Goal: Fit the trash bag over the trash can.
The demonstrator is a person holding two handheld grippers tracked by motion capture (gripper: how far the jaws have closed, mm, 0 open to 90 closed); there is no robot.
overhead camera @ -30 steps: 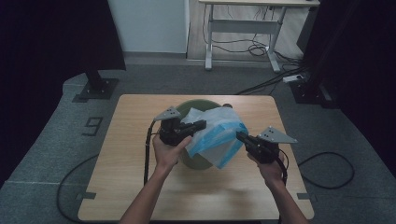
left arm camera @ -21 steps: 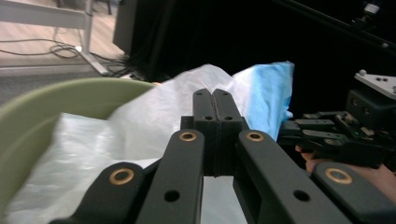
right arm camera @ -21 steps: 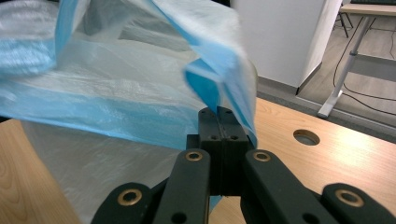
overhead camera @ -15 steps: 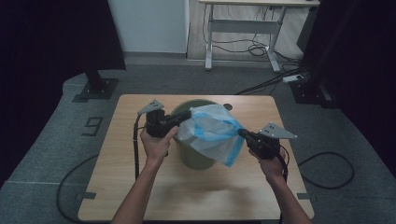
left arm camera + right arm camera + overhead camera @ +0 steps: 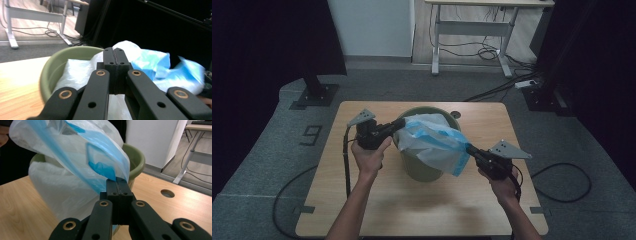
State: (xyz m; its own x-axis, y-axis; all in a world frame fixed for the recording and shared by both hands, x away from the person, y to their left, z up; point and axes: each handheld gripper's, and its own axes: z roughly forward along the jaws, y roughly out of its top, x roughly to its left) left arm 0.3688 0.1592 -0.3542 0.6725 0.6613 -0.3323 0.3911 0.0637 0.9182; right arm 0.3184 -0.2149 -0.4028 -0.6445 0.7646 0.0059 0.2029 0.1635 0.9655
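On the desk (image 5: 377, 200), you're stretching the bag (image 5: 432, 142) across the green bin (image 5: 422, 170), left claw (image 5: 399, 125) clamped on its far-left edge, right claw (image 5: 469, 150) clamped on its near-right corner, so its long axis is running diagonally over the rim.

Bag (image 5: 432, 142) now stretched wider leftward.

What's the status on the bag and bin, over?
Left gripper and right gripper both shut on the white-and-blue plastic bag. Bag stretched between them over the round green plastic bin, partly draped inside. Nothing in the way.
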